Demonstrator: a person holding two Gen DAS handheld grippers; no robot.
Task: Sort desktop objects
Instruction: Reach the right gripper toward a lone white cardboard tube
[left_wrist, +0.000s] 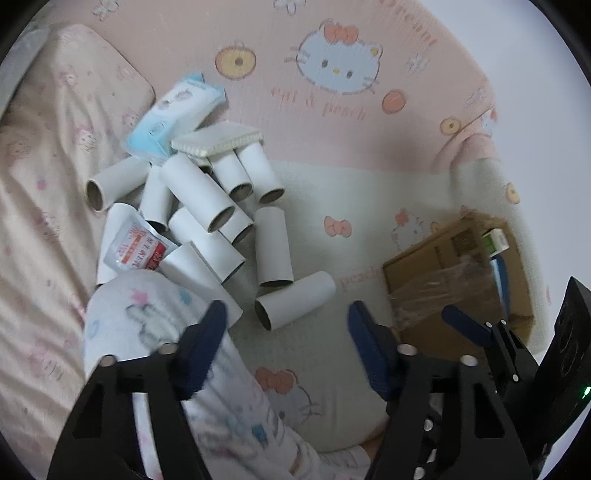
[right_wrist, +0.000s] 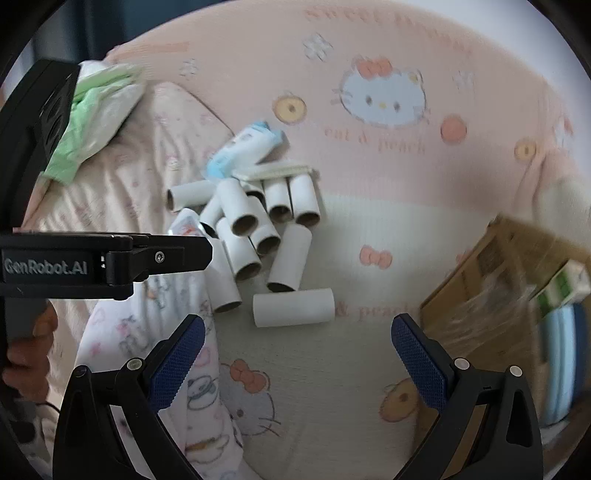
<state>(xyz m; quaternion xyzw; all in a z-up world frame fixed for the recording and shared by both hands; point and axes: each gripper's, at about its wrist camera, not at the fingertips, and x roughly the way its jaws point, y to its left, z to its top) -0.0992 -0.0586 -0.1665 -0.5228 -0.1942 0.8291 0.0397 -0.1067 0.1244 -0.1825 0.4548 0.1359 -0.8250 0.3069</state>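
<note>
A heap of cardboard tubes (left_wrist: 207, 221) is lying left of centre in the left wrist view, piled across one another on the blanket (left_wrist: 369, 206). One single tube (left_wrist: 295, 304) is lying apart at the heap's lower right edge — closest to the bottom of the frame. A tissue pack (left_wrist: 177, 114) is sitting at the heap's upper end, and a flat pad (left_wrist: 218, 142) is resting just right of it, lying on the upper tubes. A sachet (left_wrist: 138, 247) is lying on the tubes at the heap's lower left. A cardboard box (left_wrist: 458, 273) is standing at the right of the frame — well apart from the heap — with packs (left_wrist: 496, 240) sitting inside it. In the right wrist view, a crumpled bag (right_wrist: 99, 114) is lying at upper left.
</note>
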